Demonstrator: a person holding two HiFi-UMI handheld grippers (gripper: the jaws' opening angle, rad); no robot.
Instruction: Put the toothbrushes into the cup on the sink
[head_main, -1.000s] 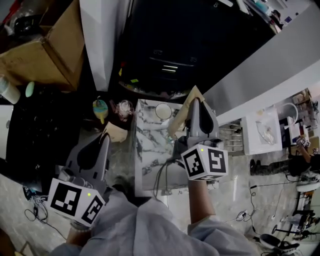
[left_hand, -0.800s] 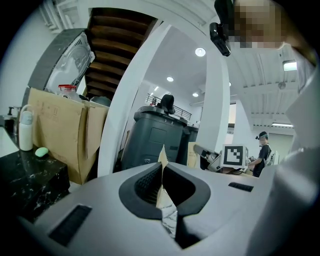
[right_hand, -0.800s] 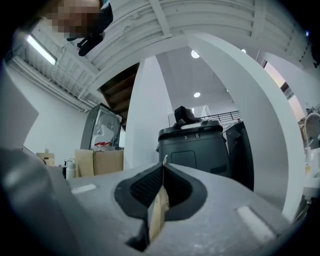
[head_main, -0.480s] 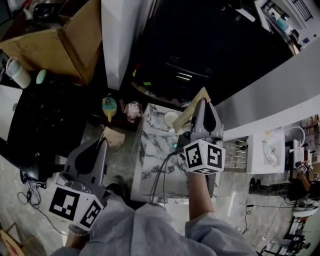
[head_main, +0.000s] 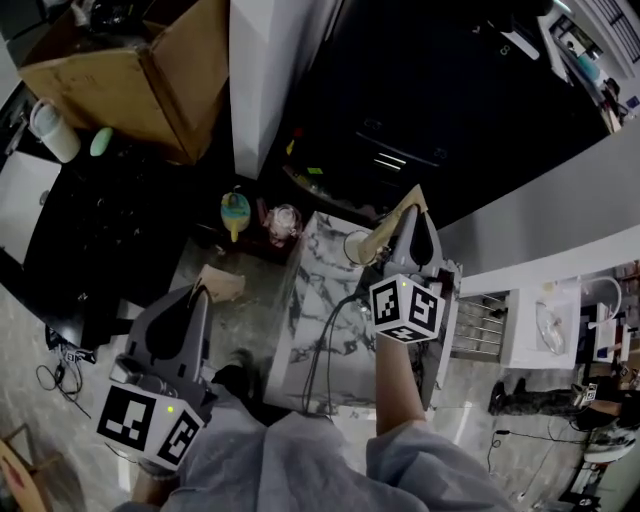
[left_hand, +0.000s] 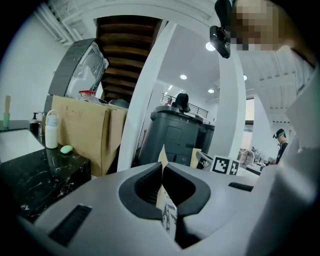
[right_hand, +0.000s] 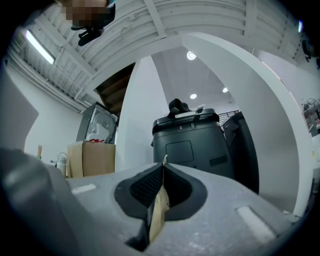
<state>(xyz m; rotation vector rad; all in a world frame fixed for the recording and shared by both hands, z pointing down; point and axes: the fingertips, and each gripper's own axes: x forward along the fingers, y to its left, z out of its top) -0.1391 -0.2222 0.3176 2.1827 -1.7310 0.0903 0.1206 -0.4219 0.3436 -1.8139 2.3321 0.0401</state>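
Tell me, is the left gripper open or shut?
Shut. The left gripper is clamped on a tan paper piece that pokes out beyond its tips.

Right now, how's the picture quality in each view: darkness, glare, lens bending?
Head view: dim and underexposed, the black unit nearly featureless, straight edges bowed by the lens. Left gripper view: black vignetted corners, ceiling lights blown out, paper packet fairly sharp in the left hand-held gripper. Right gripper view: same vignette, a ceiling light glaring.

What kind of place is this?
Likely a workshop or warehouse hall, not a home: a marble counter stands near a cardboard box, a big dark bin and loose floor cables.
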